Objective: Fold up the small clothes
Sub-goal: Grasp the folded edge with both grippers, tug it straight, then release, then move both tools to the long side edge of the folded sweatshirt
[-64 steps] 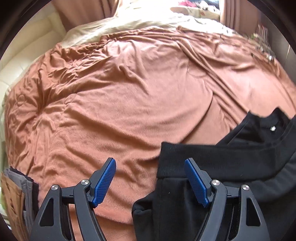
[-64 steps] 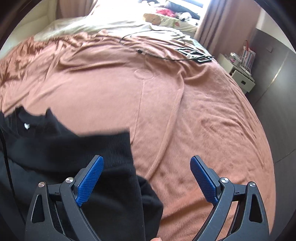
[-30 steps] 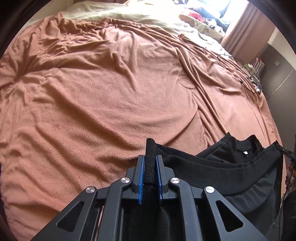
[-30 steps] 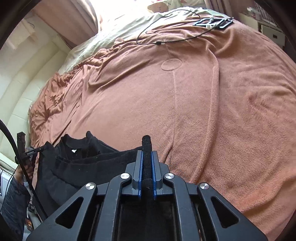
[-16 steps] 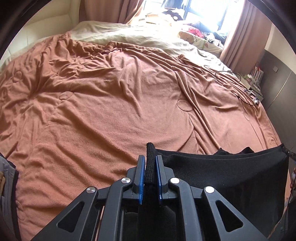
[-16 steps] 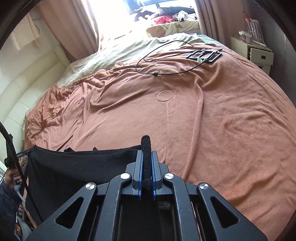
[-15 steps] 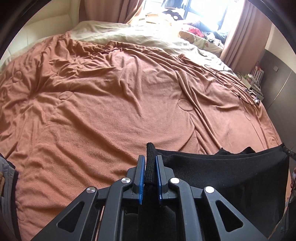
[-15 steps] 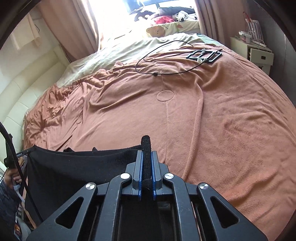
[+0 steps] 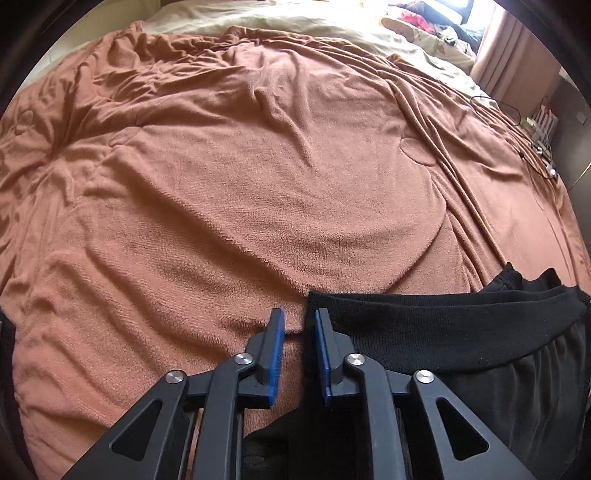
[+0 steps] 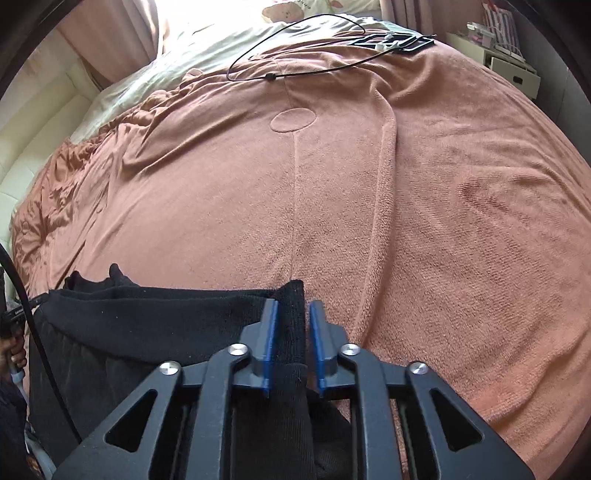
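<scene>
We have both grippers released: left gripper (image 9: 299, 334) and right gripper (image 10: 290, 326) straddle the black garment's (image 9: 443, 332) corners near the bed's (image 9: 258, 166) edge.

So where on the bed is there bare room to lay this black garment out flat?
The brown blanket is bare ahead of both hand-held grippers, left and right, from the black garment up to the cream sheet. It is crowded only at the far right corner, where a black cable and a flat black device lie.
</scene>
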